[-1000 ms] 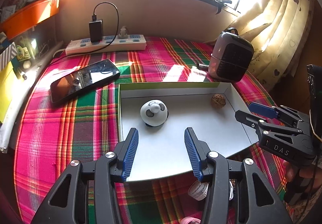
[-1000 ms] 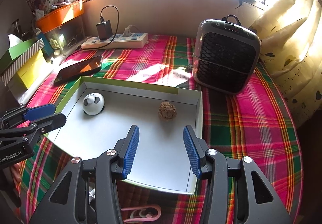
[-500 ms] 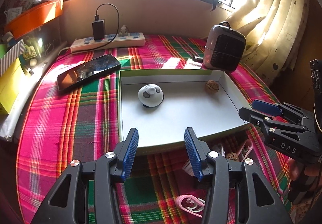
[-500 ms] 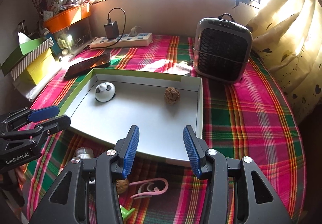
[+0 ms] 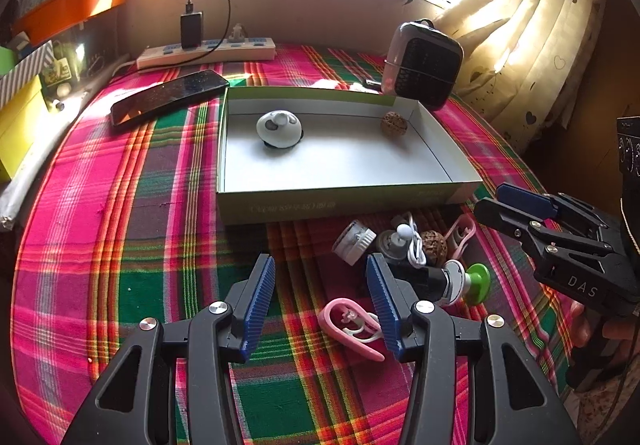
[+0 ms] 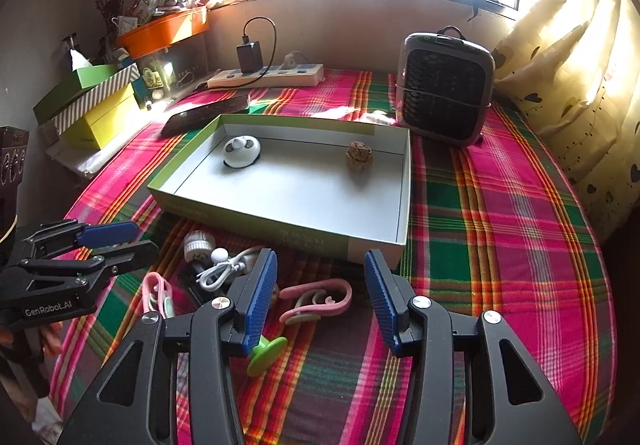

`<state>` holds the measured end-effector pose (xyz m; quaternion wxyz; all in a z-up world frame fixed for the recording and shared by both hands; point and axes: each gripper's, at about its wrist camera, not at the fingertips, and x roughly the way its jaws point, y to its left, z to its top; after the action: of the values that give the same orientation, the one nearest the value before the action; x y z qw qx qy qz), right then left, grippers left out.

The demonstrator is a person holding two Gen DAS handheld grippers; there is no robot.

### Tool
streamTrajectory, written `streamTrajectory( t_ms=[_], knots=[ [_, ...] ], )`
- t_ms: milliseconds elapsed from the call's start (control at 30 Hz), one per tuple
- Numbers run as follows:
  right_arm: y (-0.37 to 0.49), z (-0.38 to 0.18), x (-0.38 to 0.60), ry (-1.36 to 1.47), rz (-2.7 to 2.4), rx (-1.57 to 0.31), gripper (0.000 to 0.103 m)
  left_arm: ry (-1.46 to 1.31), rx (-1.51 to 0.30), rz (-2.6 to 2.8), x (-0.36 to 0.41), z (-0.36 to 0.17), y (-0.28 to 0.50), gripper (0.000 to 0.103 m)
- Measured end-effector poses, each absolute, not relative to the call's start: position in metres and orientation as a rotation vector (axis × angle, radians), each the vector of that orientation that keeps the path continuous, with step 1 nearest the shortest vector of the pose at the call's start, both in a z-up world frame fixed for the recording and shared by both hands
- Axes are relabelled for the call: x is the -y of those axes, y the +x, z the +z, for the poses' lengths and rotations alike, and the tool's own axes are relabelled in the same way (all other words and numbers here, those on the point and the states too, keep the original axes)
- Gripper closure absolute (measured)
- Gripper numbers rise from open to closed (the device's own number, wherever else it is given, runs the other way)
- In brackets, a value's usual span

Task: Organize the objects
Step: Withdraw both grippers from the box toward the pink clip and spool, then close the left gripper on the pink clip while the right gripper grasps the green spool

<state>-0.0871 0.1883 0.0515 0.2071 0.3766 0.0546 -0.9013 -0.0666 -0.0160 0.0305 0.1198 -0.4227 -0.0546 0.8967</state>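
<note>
A shallow green-edged box [image 5: 320,201] [image 6: 280,235] lies on the plaid cloth and holds a panda-faced white ball [image 5: 279,128] [image 6: 241,151] and a brown walnut [image 5: 393,123] [image 6: 359,156]. In front of the box lies a heap: a white cap [image 5: 354,240], a second walnut [image 5: 433,243], a white cable [image 6: 224,268], pink clips [image 5: 352,327] [image 6: 316,301] and a green knob [image 5: 478,283] [image 6: 266,357]. My left gripper [image 5: 320,301] is open and empty above the cloth by the heap. My right gripper [image 6: 318,301] is open and empty over a pink clip.
A phone [image 5: 168,96] lies left of the box. A power strip with a charger [image 5: 206,53] sits at the back wall. A small grey heater [image 6: 444,85] stands at the back right. Boxes [image 6: 92,101] are stacked at the left; a curtain [image 6: 580,57] hangs right.
Both grippers have pulled back from over the box toward the near side of the table. The heap of small objects in front of the box has come into view. Both stay open.
</note>
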Motion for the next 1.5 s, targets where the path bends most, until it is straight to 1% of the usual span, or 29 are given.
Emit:
streamTrajectory(
  t_ms=[67,233,667,1300,1500],
  knots=[
    [-0.081,0.051,-0.186,1.036,-2.490,-0.159,0.056,-1.241,0.157,2.607,0.013,0.029,-0.062,0.053],
    [-0.071,0.042,-0.185,1.044,-2.447,-0.175,0.056,-1.262,0.164,2.578,0.007,0.024,-0.052,0.052],
    [-0.058,0.031,-0.183,1.058,-2.360,-0.167,0.056,-1.330,0.141,2.553,-0.006,0.010,-0.049,0.051],
    [-0.049,0.021,-0.174,1.093,-2.292,-0.214,0.056,-1.365,0.141,2.592,0.009,0.007,-0.045,0.051],
    [-0.051,0.022,-0.172,1.120,-2.332,-0.163,0.056,-1.367,0.133,2.609,0.014,0.007,-0.043,0.051]
  ],
)
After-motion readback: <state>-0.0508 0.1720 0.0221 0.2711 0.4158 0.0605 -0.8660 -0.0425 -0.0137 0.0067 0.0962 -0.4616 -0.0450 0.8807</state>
